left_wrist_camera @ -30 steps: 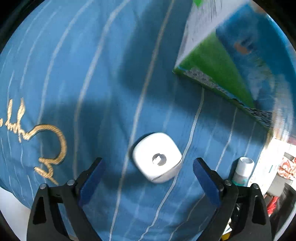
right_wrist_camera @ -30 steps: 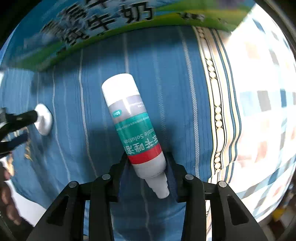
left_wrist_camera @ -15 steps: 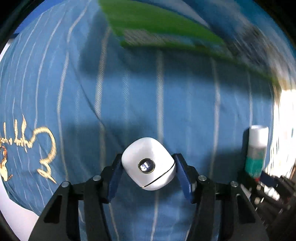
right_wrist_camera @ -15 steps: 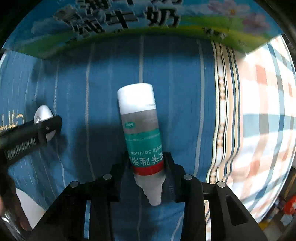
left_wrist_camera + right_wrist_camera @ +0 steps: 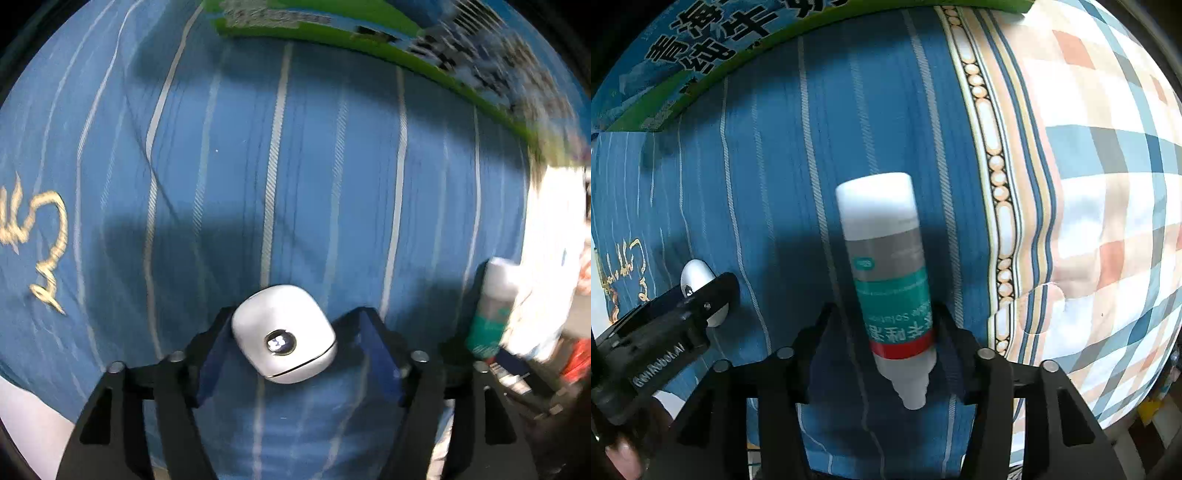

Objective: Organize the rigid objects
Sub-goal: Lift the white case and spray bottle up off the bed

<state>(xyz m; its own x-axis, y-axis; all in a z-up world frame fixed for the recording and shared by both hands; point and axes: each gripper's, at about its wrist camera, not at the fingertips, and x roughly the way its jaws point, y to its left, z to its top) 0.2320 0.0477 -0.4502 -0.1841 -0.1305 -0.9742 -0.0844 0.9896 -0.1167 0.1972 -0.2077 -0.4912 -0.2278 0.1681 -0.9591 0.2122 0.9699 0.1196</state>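
Both items are gripped but not yet placed: white case (image 5: 283, 334) is pinched in left gripper (image 5: 295, 350), bottle (image 5: 888, 273) clamped in right gripper (image 5: 886, 339), above blue bedding (image 5: 332, 184); carton (image 5: 683, 55) lies beyond.

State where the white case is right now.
In the left wrist view the white case sits low and central, clamped in the left gripper above the blue cloth.

Upside-down "solution" shows on the bottle's (image 5: 892, 280) teal label, above Chinese characters; large Chinese characters including 青海 run across the carton (image 5: 683, 51), partly cut off.
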